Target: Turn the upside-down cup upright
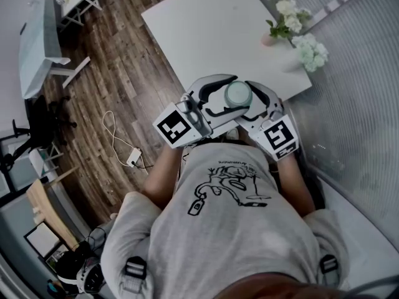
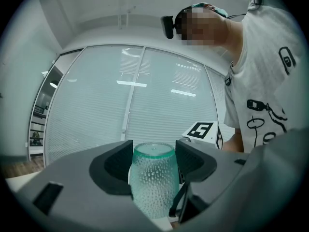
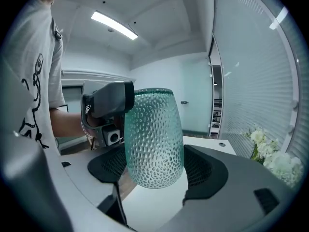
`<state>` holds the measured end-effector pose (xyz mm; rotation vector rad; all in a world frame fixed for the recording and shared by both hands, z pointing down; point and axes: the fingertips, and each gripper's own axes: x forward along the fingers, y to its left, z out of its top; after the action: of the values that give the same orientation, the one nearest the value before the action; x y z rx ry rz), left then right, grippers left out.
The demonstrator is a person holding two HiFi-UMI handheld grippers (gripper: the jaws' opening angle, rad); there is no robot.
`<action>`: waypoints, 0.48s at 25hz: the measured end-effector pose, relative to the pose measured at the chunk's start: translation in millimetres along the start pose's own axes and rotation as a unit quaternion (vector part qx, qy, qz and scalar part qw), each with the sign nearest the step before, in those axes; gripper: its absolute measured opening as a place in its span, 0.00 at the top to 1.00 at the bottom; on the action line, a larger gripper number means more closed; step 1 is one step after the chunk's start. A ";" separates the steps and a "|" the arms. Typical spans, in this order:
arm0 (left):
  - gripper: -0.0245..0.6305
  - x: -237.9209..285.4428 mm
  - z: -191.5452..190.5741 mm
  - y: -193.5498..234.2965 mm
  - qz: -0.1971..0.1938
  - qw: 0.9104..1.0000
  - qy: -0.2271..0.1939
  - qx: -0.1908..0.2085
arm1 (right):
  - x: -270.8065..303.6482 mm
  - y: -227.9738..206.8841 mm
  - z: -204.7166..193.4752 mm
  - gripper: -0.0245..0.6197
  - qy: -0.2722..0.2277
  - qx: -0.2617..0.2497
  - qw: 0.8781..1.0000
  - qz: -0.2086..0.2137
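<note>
Grey-bodied left gripper (image 2: 154, 158): jaws closed to the width of a cup, both dark pads (image 2: 116, 166) pressed against its opposite walls. Grasping. Its marker cube (image 1: 177, 128) sits just in front of the person's chest.

Cup (image 1: 238, 94): pale green glass with a dimpled wall. It is held over the near edge of the white tabletop (image 1: 206, 30), between the two grippers. The head view shows one round end facing up, but not whether that end is the open one. In the right gripper view the left gripper's jaw lies against the cup's upper wall.

Right gripper (image 3: 157, 170): jaws spread to about the cup's width, one mesh-faced pad (image 3: 205, 170) on each side of the cup's rounded lower end. The pads are at or just beside the glass, and the view does not show whether they press on it. Its marker cube (image 1: 278, 136) is on the far side of the cup from the left one.

Flowers (image 1: 299, 36): white blooms with green stems, standing by the tabletop's right edge, well apart from the cup.
</note>
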<state>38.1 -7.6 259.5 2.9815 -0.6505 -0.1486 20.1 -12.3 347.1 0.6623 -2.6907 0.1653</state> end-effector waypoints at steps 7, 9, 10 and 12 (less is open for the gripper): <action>0.54 1.6 -3.4 3.1 0.002 1.000 0.002 0.000 | 3.0 -2.2 -1.6 0.39 0.000 0.011 1.000 0.006; 0.54 1.3 -6.3 3.4 0.003 1.000 0.004 0.000 | 4.3 -2.1 -4.1 0.39 0.002 0.013 1.000 0.007; 0.54 1.1 -8.0 3.5 0.003 1.000 0.006 0.001 | 5.1 -1.9 -5.0 0.39 0.003 0.016 1.000 0.007; 0.54 0.8 -11.3 4.0 0.003 1.000 0.009 0.002 | 6.8 -1.7 -8.0 0.39 0.006 0.018 1.000 0.008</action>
<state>38.5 -10.8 271.1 2.9808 -0.6576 -0.1206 17.9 -15.2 357.1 0.6479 -2.6880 0.2214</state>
